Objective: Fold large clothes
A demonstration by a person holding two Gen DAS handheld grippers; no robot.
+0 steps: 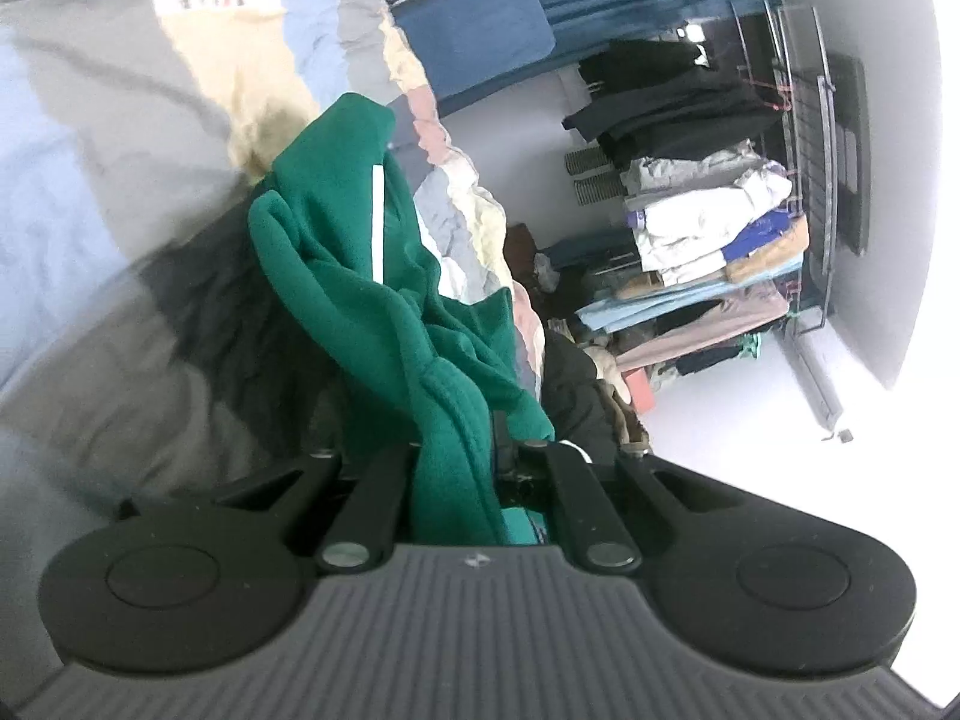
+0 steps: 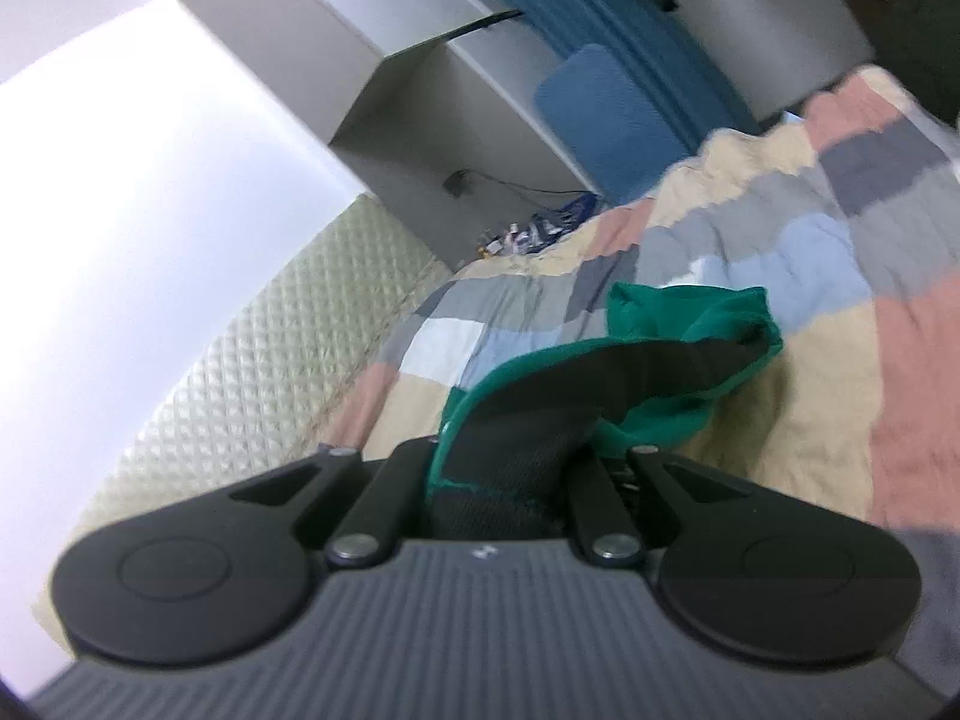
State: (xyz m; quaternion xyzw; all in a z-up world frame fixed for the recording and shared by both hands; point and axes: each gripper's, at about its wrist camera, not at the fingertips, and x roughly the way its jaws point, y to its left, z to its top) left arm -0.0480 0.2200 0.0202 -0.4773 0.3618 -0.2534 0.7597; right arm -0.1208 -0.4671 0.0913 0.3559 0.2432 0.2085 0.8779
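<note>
1. Left gripper (image 1: pixel 456 450): jaws clamped on a bunched edge of the green garment (image 1: pixel 360 276), which hangs above the patchwork quilt (image 1: pixel 90 180).
2. Right gripper (image 2: pixel 510 468): closed on another part of the garment, dark lining showing, above the quilt.
3. Progress: garment lifted, crumpled; no fold visible. Spreading and all folds appear left.
4. Stacked clothes (image 1: pixel 702 228) sit beyond the quilt.

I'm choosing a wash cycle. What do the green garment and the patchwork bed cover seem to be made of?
Green garment: looks like matte fleece or sweatshirt knit, going by its fuzzy nap and thick soft folds; a dark lining shows in the right wrist view. Patchwork bed cover: probably woven cotton, matte and finely crinkled, though blur leaves this uncertain.
</note>
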